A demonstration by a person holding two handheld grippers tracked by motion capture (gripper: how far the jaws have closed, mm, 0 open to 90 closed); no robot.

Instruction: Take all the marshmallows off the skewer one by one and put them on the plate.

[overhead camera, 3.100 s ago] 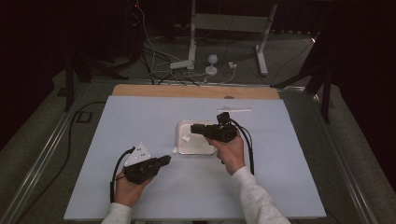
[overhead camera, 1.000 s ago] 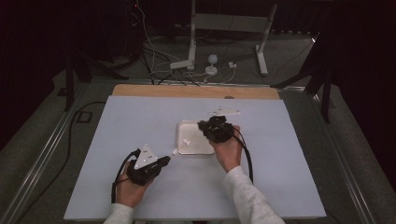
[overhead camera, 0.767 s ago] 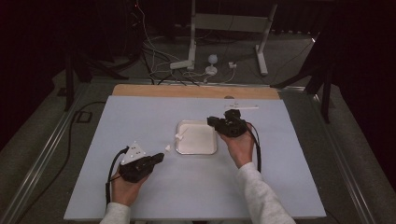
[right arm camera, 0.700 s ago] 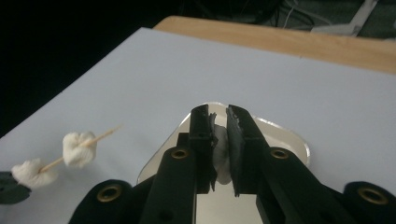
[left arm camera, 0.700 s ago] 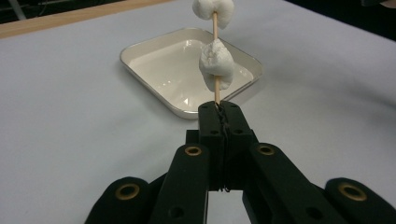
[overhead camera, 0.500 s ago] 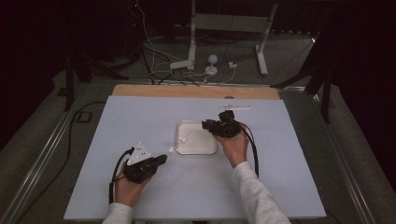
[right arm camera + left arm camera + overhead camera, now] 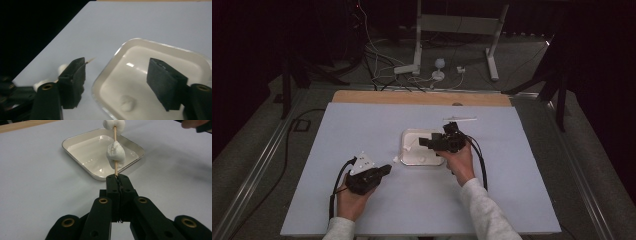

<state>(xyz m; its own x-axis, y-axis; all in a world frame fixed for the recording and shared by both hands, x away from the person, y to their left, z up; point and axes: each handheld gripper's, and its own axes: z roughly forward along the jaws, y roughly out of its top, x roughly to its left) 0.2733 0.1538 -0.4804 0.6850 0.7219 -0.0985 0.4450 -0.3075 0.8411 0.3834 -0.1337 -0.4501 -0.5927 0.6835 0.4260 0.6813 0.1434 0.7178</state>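
1. A skewer carrying two marshmallows is clamped in the left hand-held gripper, its tip reaching over the white tray.
2. One marshmallow lies in the tray on the worktop.
3. The right hand-held gripper hangs over the tray, jaws spread, empty.
4. Risk: squeezing that soft piece too hard would squash it, and a tilted skewer could slip.

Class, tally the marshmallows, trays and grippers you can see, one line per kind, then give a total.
Marshmallows: 3 (two on the skewer, one in the tray)
Trays: 1
Grippers: 2 (left gripper, right gripper)
Total: 6
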